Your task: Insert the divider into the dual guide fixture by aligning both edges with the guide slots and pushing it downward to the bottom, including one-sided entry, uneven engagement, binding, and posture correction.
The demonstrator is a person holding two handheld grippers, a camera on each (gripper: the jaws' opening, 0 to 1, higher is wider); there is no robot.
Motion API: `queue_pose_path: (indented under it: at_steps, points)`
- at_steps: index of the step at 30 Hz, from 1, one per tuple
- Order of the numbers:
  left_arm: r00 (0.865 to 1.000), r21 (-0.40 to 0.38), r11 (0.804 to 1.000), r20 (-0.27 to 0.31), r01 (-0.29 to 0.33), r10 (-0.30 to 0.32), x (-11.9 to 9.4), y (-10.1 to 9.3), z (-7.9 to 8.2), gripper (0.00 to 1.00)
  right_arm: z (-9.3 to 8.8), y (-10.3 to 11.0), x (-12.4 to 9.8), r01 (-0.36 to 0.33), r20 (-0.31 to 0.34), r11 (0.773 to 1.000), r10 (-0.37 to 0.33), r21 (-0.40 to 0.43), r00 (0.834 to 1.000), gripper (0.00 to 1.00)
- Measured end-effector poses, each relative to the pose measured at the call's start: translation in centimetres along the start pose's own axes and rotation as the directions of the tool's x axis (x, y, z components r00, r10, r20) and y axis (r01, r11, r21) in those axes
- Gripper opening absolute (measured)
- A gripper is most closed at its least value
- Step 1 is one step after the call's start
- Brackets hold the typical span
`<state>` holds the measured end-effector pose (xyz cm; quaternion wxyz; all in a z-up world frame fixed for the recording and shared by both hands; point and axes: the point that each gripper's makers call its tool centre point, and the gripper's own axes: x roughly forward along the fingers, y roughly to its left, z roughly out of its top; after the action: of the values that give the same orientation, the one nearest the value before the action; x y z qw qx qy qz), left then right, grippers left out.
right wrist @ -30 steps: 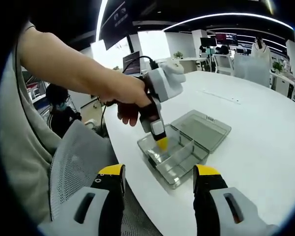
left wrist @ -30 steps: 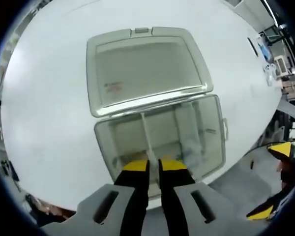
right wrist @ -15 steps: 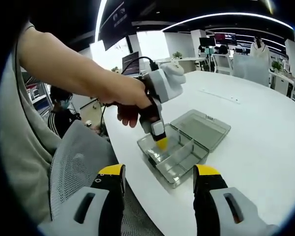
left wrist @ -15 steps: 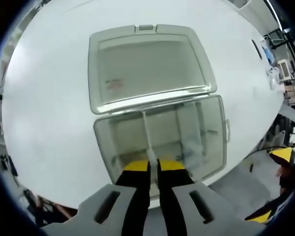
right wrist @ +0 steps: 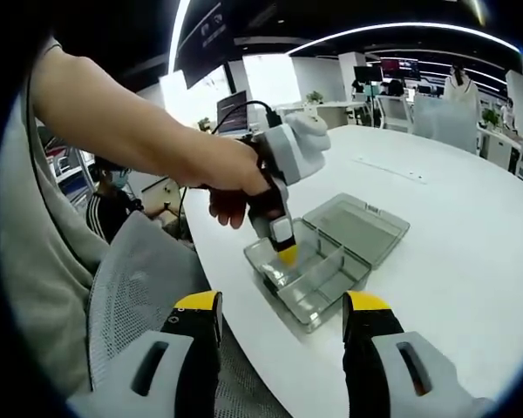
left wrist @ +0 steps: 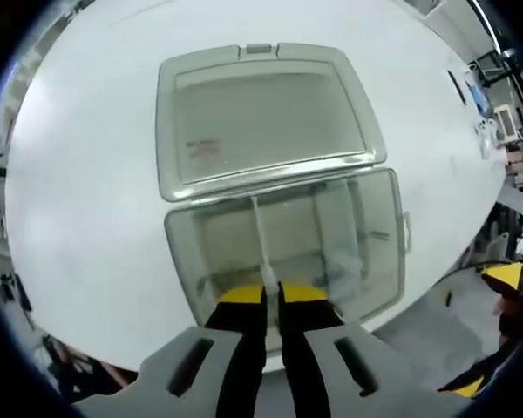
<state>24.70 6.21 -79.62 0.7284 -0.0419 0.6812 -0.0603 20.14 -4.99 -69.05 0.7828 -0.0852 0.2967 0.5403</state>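
Divider (left wrist: pixel 263 252) pinched upright by left gripper (left wrist: pixel 271 294) inside box (left wrist: pixel 383 252); right gripper (right wrist: pixel 280 315) spread wide, empty.

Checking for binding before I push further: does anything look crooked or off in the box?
Nothing stands out. The divider stands straight across the box, pinched at its near end by the left claw. The lid lies open flat behind.

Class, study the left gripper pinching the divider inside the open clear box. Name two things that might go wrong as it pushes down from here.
1. The left gripper pinches the divider at its near end alone, so the far edge may lag and bind in its slot.
2. The clear box sits near the table edge, and the right gripper hangs open, away from it. A hard push might slide or tip the box.
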Motion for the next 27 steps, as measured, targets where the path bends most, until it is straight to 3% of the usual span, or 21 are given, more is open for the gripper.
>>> queue_pose_path:
  at_steps: [10, 27]
  points:
    - [1.000, 0.003, 1.000, 0.000, 0.000, 0.000, 0.12, 0.03, -0.05, 0.02, 0.09, -0.13, -0.15, 0.005, -0.001, 1.000, -0.005, -0.002, 1.000, 0.53]
    - [0.996, 0.035, 0.996, 0.050, 0.078, -0.080, -0.58, -0.03, 0.20, 0.08, 0.45, -0.37, -0.54, 0.015, -0.005, 1.000, -0.015, -0.011, 1.000, 0.53]
